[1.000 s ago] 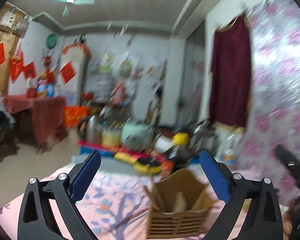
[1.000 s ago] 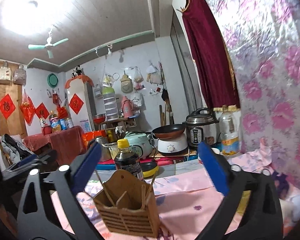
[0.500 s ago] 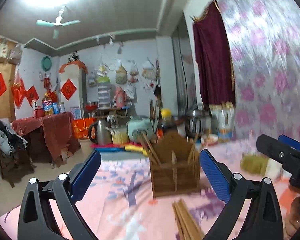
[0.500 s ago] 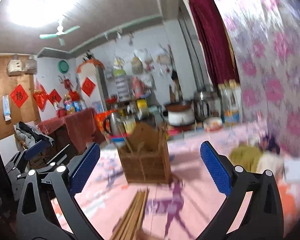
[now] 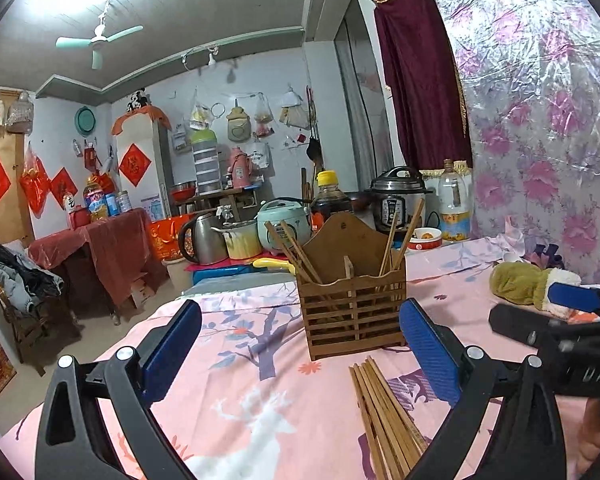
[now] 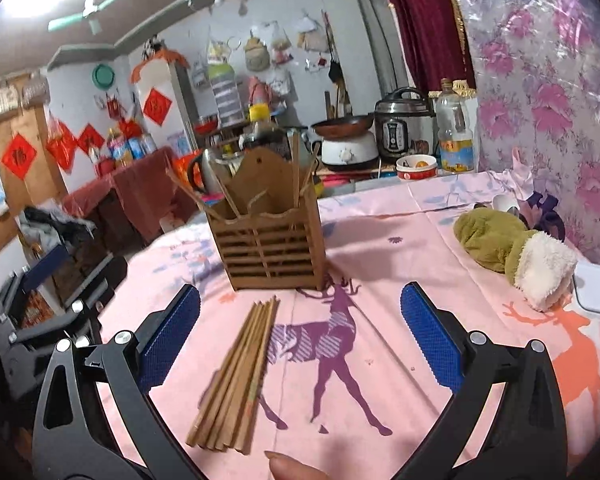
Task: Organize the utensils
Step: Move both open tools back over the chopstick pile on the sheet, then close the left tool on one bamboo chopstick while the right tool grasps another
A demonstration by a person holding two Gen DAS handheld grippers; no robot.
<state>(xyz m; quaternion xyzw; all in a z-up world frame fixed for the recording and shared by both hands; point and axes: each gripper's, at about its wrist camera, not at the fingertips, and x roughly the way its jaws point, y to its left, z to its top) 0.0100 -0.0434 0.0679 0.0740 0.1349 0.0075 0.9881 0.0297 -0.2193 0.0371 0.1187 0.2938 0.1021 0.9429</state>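
Presently, with both the left gripper (image 5: 300,354) and right gripper (image 6: 300,338) spread wide and empty, one chopstick should be pinched from the bundle (image 6: 236,376) lying before the wooden holder (image 6: 270,240) and lifted level.

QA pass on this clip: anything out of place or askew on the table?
Yes. A bundle of loose chopsticks lies flat on the pink tablecloth in front of the wooden holder, not in it. A few chopsticks already in the holder lean at odd angles. A green plush mitten lies off to the right. Nothing spilled or broken.
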